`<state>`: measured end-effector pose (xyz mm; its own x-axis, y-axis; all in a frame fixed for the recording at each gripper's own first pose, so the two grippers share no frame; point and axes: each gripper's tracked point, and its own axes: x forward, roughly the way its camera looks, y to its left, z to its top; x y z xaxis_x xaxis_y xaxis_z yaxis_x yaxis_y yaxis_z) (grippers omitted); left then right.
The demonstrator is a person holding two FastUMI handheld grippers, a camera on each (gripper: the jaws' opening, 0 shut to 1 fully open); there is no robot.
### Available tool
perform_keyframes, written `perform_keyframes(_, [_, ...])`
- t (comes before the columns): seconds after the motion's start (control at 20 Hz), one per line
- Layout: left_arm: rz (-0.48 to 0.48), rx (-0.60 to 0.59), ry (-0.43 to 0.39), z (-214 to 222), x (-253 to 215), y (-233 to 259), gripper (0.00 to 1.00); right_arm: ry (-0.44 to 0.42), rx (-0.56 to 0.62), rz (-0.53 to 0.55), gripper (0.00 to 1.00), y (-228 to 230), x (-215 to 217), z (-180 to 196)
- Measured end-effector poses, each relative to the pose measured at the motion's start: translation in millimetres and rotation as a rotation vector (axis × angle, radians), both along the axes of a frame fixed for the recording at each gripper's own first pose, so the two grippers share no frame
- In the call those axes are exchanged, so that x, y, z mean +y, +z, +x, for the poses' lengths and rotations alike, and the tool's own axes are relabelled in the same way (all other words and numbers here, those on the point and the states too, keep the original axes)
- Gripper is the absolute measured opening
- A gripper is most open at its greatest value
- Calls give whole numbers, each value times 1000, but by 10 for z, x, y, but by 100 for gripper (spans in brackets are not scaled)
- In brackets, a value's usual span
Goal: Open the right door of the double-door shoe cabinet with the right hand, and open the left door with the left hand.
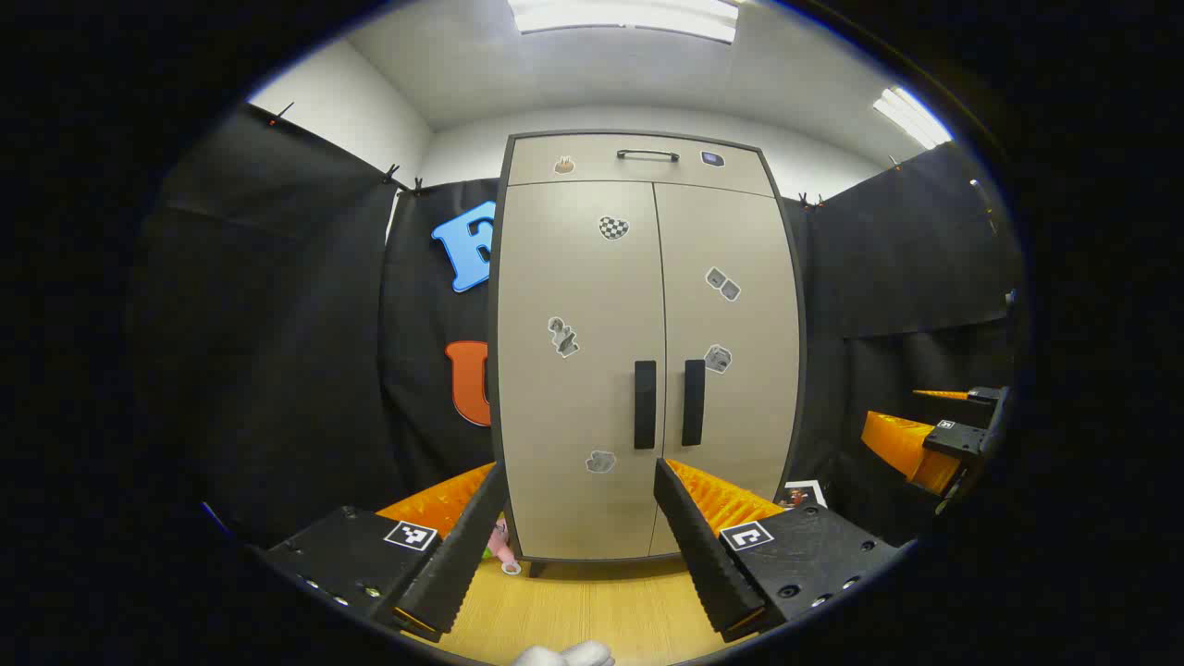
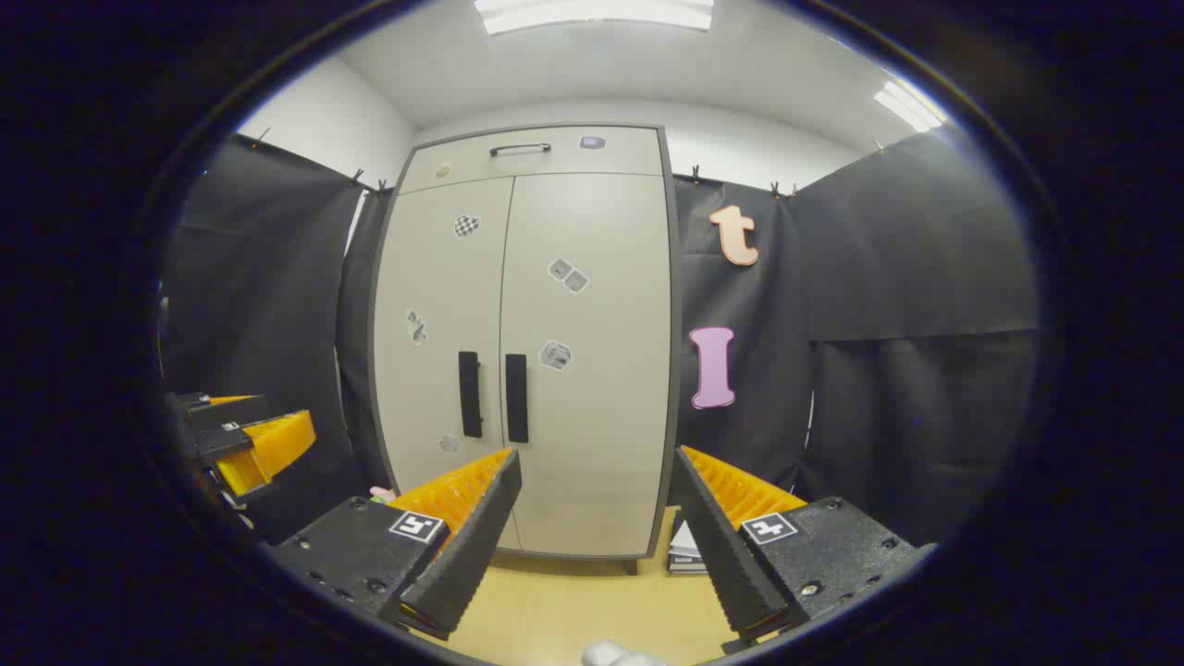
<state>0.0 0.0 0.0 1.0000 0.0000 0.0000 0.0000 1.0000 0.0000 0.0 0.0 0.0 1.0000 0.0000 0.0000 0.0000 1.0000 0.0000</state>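
A tall beige shoe cabinet stands ahead with both doors shut. Two dark vertical handles sit side by side at the seam: the left door's handle and the right door's handle. My left gripper is open, held short of the cabinet and aimed at the lower left door. My right gripper is open too, some way off and pointing at the lower right door. Each gripper also appears at the edge of the other's view, the right gripper and the left gripper.
A drawer with a dark bar handle tops the cabinet. Stickers dot both doors. A small pink toy lies on the wooden floor by the cabinet's left foot. Books or papers lie at its right foot. Black cloth walls close both sides.
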Motion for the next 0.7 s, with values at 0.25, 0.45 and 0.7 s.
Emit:
perform_keyframes(0.25, [1,-3,-1,16,-9,13,95,4,-1,2,100,7,-3,39])
perform_keyframes(0.45, [3,-7,3,23,11,33,95,8,2,3,100,10,1,51])
perform_keyframes(0.7, [5,-4,11,0,53,22,95,17,10,0,100,-9,56,76])
